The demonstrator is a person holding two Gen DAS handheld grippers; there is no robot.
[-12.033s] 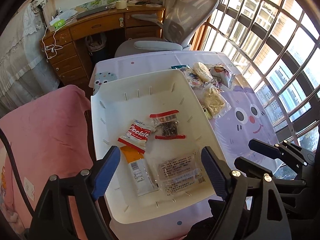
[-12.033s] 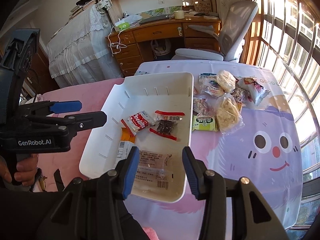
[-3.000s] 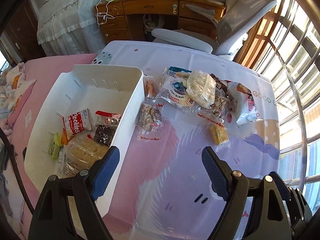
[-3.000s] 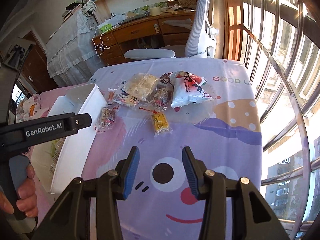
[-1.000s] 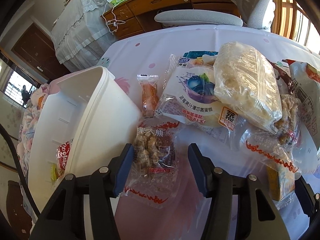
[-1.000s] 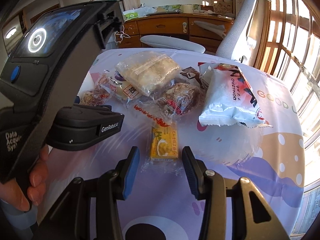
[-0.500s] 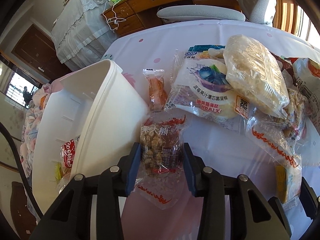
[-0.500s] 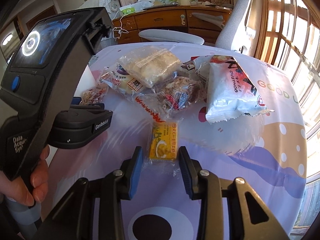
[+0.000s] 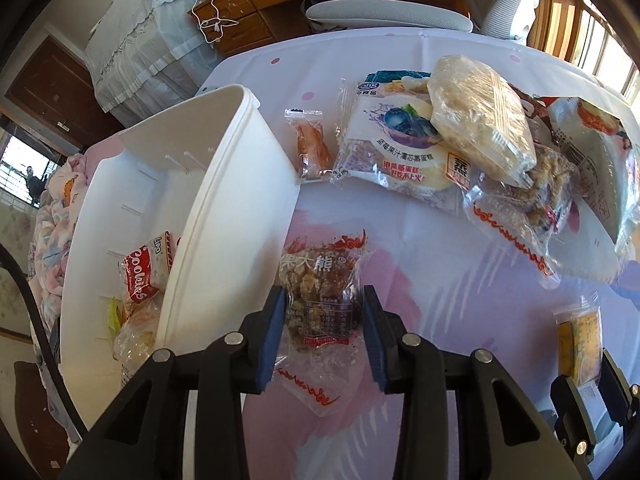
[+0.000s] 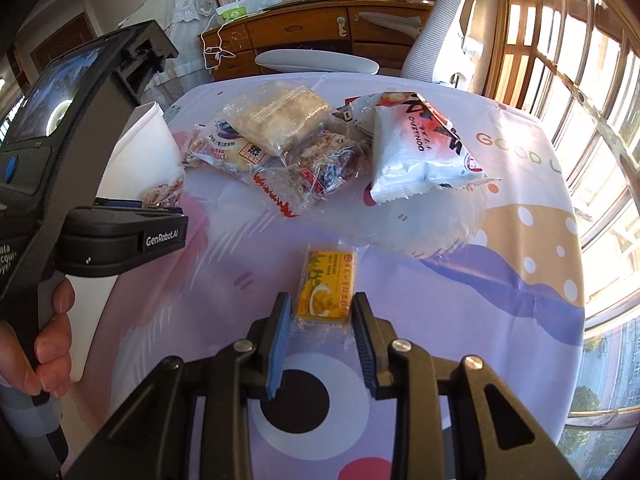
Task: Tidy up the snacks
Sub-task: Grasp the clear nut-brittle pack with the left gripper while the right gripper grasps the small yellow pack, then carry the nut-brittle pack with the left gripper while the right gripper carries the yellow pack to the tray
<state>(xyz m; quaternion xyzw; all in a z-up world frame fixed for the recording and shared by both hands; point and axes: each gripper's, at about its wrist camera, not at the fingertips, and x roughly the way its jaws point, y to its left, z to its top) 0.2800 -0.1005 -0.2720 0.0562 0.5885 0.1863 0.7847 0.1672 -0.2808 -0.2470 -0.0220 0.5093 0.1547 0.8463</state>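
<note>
A clear packet of nut clusters (image 9: 320, 276) with red print lies on the tablecloth against the white bin's wall (image 9: 224, 208). My left gripper (image 9: 324, 312) points down over it; its jaws are closing and the blue pads press on the packet's sides. A small yellow packet (image 10: 326, 280) lies flat between the fingers of my right gripper (image 10: 320, 312), whose jaws are closing too, with a thin gap still showing at the left pad. The bin holds a red cookie packet (image 9: 140, 280) and other snacks.
Behind both grippers lies a heap: a blueberry cake packet (image 9: 400, 152), a clear bag of pale cakes (image 9: 480, 120), a small orange snack (image 9: 310, 148) and a white-and-red bag (image 10: 420, 148). A hand (image 10: 44, 340) holds the left gripper's handle. A desk and chair stand beyond the table.
Both grippers' jaws have narrowed around their packets over the last second. The left pads now touch the nut packet; the right pads have drawn close to the yellow packet.
</note>
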